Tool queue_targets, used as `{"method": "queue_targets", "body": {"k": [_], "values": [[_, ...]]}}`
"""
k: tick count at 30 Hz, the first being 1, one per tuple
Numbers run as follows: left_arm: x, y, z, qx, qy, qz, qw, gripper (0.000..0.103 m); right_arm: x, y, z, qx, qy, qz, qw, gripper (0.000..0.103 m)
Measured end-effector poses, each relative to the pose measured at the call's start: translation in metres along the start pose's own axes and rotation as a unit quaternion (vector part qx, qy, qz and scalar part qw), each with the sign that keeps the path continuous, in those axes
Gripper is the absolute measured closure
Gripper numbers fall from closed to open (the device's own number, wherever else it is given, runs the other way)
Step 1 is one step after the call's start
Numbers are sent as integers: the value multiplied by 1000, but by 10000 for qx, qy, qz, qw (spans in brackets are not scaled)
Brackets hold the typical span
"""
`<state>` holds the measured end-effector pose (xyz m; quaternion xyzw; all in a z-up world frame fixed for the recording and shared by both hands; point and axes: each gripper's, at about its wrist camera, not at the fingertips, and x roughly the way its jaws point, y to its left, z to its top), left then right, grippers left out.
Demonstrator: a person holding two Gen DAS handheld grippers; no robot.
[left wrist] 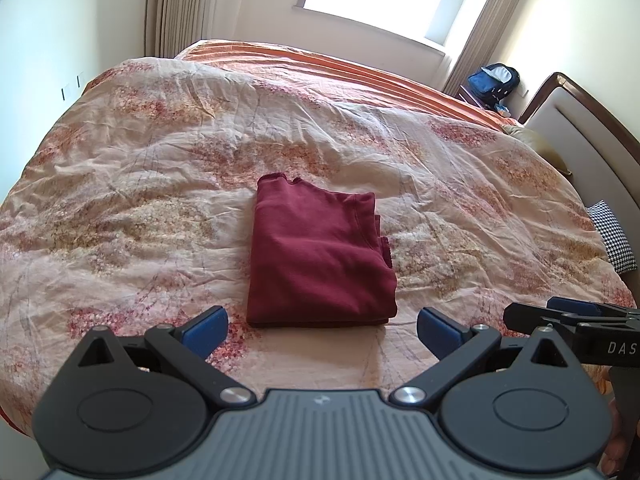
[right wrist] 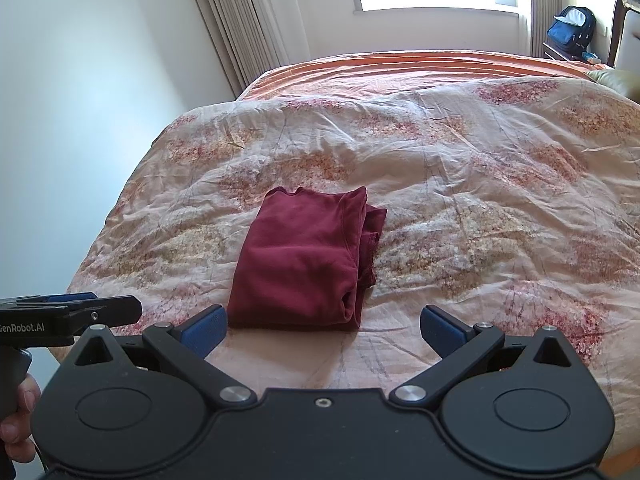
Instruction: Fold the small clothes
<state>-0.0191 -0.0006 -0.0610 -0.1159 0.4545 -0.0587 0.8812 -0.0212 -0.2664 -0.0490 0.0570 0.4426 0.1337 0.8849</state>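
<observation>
Left wrist view shows the maroon garment [left wrist: 320,256] folded compact on the bed [left wrist: 140,208], both grippers' fingers [left wrist: 204,330] apart and empty, folding apparently finished.

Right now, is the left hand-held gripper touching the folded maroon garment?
Apart. The left wrist view shows the left hand-held gripper open, with bare quilt between its blue fingertips and the maroon garment.
</observation>
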Motion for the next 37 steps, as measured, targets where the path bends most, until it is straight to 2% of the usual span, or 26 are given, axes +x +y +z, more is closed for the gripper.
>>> {"method": "queue_targets", "body": {"k": [10, 23, 34, 37], "values": [[2, -4, -1, -33, -39, -31, 10000, 0, 1, 0, 1, 2, -3, 0, 10000, 0], [7, -6, 0, -155, 33, 211, 9997, 1, 6, 0, 4, -77, -2, 44, 10000, 0], [-3, -15, -1, -17, -452, 405, 9982, 0, 6, -1, 4, -72, 7, 45, 10000, 0], [-1, -13, 3, -122, -376, 248, 9989, 0, 6, -3, 3, -53, 8, 42, 10000, 0]]}}
